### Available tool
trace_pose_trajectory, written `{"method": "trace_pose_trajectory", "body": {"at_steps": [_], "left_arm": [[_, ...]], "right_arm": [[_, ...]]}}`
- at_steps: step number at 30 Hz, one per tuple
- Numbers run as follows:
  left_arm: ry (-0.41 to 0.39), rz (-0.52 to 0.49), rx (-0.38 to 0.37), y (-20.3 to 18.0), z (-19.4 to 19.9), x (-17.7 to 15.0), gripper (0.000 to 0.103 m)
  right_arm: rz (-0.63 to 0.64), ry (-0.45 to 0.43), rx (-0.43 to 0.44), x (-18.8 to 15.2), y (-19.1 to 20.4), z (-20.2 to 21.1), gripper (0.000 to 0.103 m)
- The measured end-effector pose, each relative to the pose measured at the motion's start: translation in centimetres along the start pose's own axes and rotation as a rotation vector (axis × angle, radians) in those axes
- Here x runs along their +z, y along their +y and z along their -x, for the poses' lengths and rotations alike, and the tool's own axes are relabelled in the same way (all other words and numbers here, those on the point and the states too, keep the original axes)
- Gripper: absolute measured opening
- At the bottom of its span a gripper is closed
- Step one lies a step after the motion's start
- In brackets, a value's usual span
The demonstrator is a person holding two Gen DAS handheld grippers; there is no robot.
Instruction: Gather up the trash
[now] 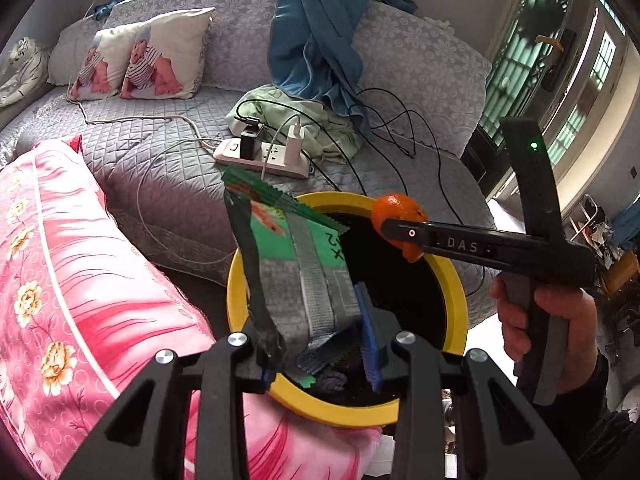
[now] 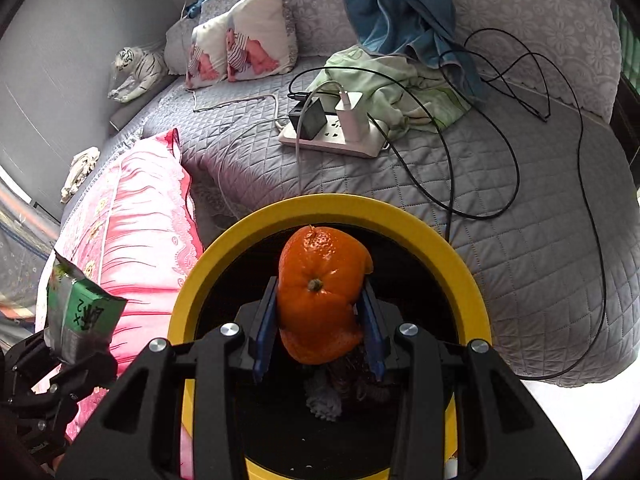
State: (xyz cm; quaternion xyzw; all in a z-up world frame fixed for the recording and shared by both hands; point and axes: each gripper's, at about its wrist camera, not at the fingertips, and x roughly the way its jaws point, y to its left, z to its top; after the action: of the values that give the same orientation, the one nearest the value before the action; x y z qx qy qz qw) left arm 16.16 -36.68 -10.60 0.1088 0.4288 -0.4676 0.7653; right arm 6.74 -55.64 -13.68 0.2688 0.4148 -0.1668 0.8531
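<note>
My left gripper [image 1: 320,344] is shut on a green and silver snack wrapper [image 1: 296,264], held upright over the near rim of a yellow-rimmed black bin [image 1: 452,280]. My right gripper [image 2: 318,320] is shut on a piece of orange peel [image 2: 320,292] above the bin's opening [image 2: 328,210]. In the left wrist view the right gripper [image 1: 394,226] reaches in from the right with the peel [image 1: 396,206] over the bin's far rim. The wrapper also shows at the left in the right wrist view [image 2: 80,316]. Some trash [image 2: 344,384] lies at the bin's bottom.
The bin stands against a grey quilted sofa [image 2: 540,240]. A pink floral pillow [image 1: 60,280] lies left of the bin. A white power strip [image 1: 264,156] with chargers and black cables [image 2: 500,120] sits behind it. Green and blue cloths [image 2: 400,80] lie further back.
</note>
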Motion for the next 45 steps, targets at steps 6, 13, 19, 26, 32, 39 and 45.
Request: {"method": "trace_pose_trajectory", "body": {"at_steps": [6,13,19,26,32,39,45], "left_arm": [[0.004,0.063,-0.038,0.5,-0.9,0.6,0.062],[-0.043,0.159,-0.033,3.4,0.7,0.5,0.074],[-0.158,0.215,0.037,7.0,5.3,-1.0,0.088],[-0.317,0.297,0.15,12.4,13.6,-5.0,0.095],[-0.436,0.372,0.43,16.0,21.7,-10.1,0.095],[-0.515,0.434,0.749,18.0,28.8,-16.5,0.095],[-0.56,0.507,0.894,16.9,33.1,-21.1,0.095]], "right_arm": [[-0.035,0.001,-0.027,0.1,-1.3,-0.2,0.045],[-0.069,-0.03,-0.037,0.2,-2.2,1.1,0.056],[-0.048,-0.093,-0.052,0.2,-0.6,2.6,0.071],[-0.004,-0.253,-0.165,0.4,3.1,3.0,0.094],[0.068,-0.31,-0.255,-0.7,7.3,1.6,0.094],[0.245,-0.332,-0.142,-4.5,16.6,2.4,0.094],[0.368,-0.425,-0.01,-9.2,25.2,6.5,0.094]]}}
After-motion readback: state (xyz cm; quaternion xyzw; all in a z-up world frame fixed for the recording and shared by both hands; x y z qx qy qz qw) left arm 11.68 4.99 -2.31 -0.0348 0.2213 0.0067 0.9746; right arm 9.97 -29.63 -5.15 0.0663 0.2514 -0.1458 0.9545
